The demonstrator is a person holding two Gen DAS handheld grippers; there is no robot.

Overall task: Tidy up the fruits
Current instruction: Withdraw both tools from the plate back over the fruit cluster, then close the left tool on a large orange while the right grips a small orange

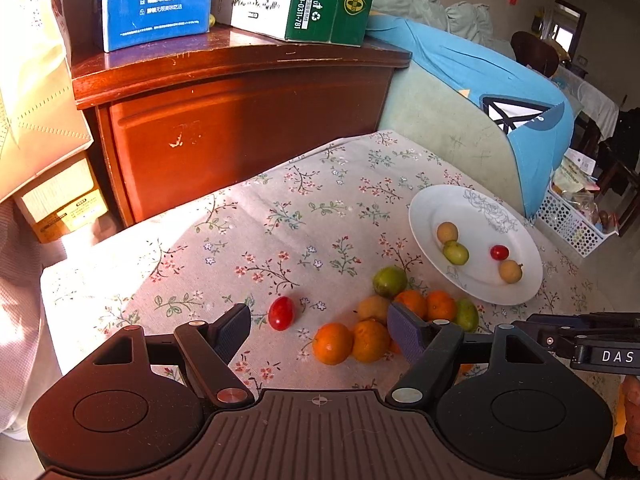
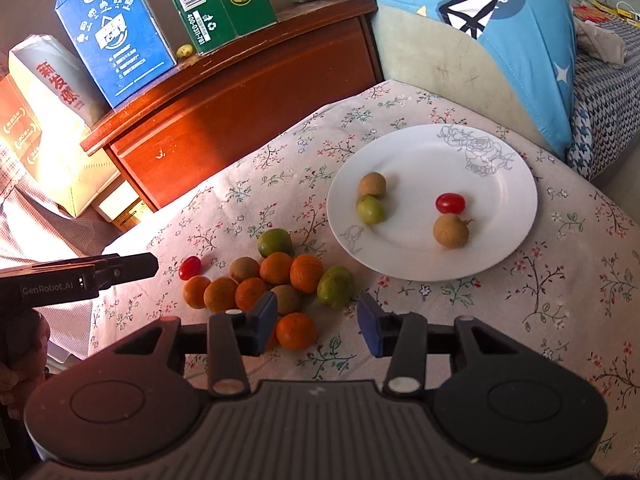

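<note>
- Left gripper (image 1: 320,330): jaws wide apart, nothing held, above the cloth near a red tomato (image 1: 281,313) and the nearest oranges (image 1: 332,343).
- Right gripper (image 2: 317,322): jaws partly open, gripped nothing, one orange (image 2: 296,331) just by its left pad.
- Loose pile (image 2: 276,276) of oranges, brown and green fruits lay beside the plate.
- White plate (image 2: 408,248) on the floral tablecloth (image 2: 560,280) carried two brown fruits, one green, one tomato.

Glossy white glazed plate (image 2: 432,256) on matt floral cloth (image 2: 560,280). Polished red-brown wood on cabinet (image 1: 240,128). Printed cardboard cartons (image 1: 160,0), slightly shiny.
</note>
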